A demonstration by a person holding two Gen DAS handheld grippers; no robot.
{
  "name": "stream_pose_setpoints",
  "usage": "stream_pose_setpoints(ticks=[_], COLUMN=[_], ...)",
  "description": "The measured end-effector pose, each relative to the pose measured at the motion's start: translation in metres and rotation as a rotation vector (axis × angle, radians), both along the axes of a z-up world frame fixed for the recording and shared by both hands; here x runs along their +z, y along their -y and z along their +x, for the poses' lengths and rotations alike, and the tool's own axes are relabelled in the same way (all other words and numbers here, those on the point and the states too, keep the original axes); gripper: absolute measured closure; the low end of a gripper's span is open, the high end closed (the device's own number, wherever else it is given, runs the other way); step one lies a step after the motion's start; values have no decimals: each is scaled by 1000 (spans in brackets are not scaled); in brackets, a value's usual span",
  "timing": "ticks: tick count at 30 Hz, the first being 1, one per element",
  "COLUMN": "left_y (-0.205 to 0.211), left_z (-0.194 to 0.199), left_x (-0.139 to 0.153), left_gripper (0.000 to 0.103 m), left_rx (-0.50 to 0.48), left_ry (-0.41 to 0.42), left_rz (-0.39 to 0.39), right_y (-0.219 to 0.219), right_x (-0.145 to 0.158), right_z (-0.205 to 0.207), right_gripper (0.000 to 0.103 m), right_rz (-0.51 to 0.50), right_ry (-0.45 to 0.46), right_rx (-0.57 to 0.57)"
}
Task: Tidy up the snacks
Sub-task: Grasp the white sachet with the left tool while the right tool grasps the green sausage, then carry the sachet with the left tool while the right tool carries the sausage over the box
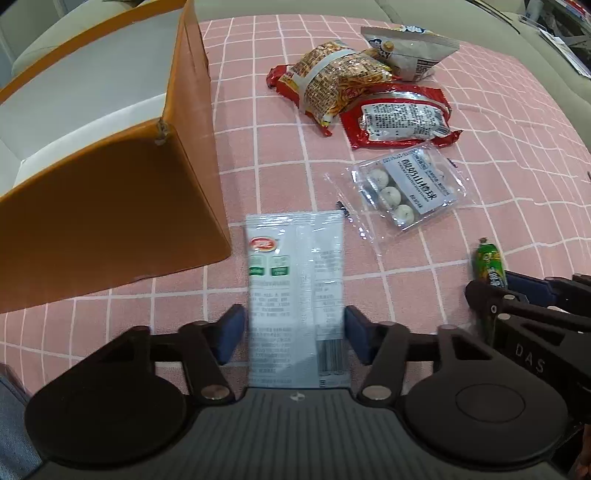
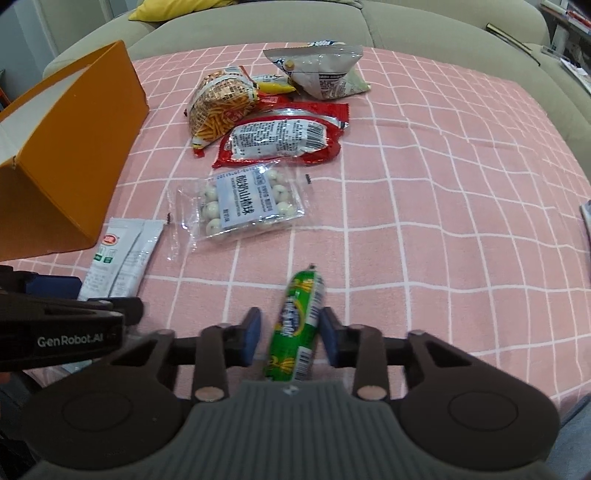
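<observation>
My left gripper point(image 1: 294, 334) is shut on a flat white snack packet point(image 1: 295, 280), its blue pads pressed on both edges; the packet also shows in the right wrist view point(image 2: 118, 258). My right gripper point(image 2: 290, 334) has its blue pads close on both sides of a green sausage stick point(image 2: 297, 325), which also shows in the left wrist view point(image 1: 489, 264). An open orange box point(image 1: 122, 206) with a white inside stands at the left, just beside the white packet, also in the right wrist view point(image 2: 70, 147).
On the pink checked cloth point(image 2: 424, 221) lie a clear pack of white balls point(image 2: 247, 203), a red packet point(image 2: 284, 138), a bag of sticks point(image 2: 218, 105) and a grey bag point(image 2: 321, 72). A beige sofa point(image 2: 424, 26) runs behind.
</observation>
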State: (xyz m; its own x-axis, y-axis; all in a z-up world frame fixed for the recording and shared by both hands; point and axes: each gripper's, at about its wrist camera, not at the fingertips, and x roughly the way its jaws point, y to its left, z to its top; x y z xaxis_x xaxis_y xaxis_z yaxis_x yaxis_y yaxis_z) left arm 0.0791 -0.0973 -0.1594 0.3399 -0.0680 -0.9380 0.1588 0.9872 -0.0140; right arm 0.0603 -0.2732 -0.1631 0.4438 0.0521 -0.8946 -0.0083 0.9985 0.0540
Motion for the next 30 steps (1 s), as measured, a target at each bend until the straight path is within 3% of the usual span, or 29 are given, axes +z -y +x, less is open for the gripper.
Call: stream_pose_setpoints(ticks=[5, 13, 20, 30], left_y=[0, -10, -16, -27], left_z=[-3, -8, -18, -33], left_x=[1, 12, 37, 91], left_gripper=[47, 50, 50, 50], left_rx=[-17, 5, -8, -1], left_ry=[12, 4, 6, 113], left_rz=[-5, -48, -119, -193], right_y=[-7, -8, -10, -16], right_x=[0, 5, 22, 64], right_z=[-2, -5, -12, -19], right_gripper=[82, 83, 83, 83], right_rz=[-24, 22, 47, 83], right_ry=[0, -11, 23, 122], right_rx=[34, 29, 41, 75])
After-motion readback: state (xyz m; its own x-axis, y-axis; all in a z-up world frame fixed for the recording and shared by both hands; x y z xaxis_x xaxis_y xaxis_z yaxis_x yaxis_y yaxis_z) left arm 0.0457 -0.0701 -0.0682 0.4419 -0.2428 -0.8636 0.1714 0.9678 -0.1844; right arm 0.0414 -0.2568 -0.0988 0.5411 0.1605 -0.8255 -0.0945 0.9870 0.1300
